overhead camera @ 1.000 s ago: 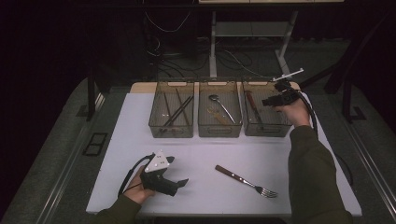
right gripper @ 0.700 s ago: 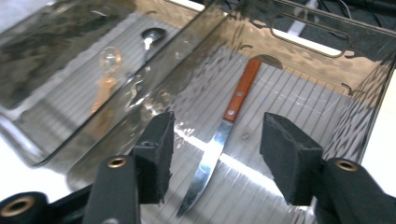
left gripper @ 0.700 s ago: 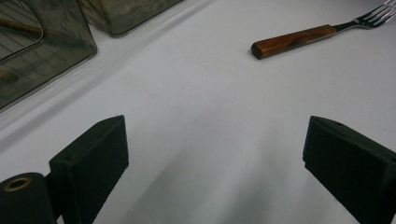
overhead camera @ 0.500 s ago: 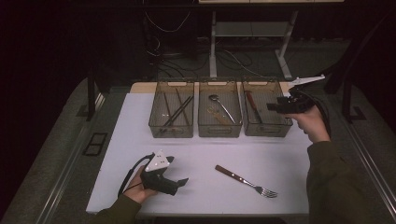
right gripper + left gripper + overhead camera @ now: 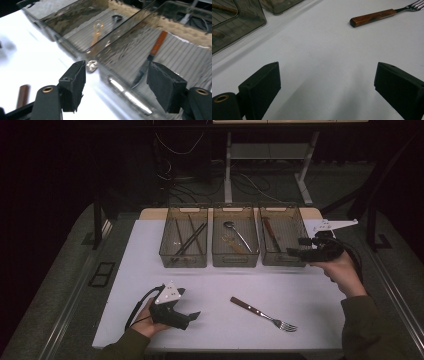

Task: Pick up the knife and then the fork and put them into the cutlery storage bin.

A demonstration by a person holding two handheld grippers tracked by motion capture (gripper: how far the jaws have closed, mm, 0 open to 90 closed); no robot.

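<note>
Looking down, we see a white counter (image 5: pixel 320 295) in a dark room. Behind it, cables lie on the floor near pale metal legs. We cannot read any words or labels anywhere.

Three see-through bins stand side by side at the far edge of the counter. The left bin (image 5: pixel 183 242) holds long dark sticks. The middle bin (image 5: pixel 235 240) holds a spoon (image 5: pixel 236 232). The right bin (image 5: pixel 280 237) holds a knife (image 5: pixel 151 56) with a reddish handle and a dark blade.

A fork (image 5: pixel 262 313) lies flat on the counter, near the front and well apart from the bins. It has a brown wooden handle and shiny metal prongs. The handle points toward the bins and the prongs point to the front right.

Our left tool (image 5: pixel 192 316) rests low on the counter by the front edge. Its two black jaws are spread wide with nothing between them, and the fork lies ahead of it.

Our right tool (image 5: pixel 294 252) hangs in the air just beside the right bin. Its jaws are also spread wide and hold nothing.
</note>
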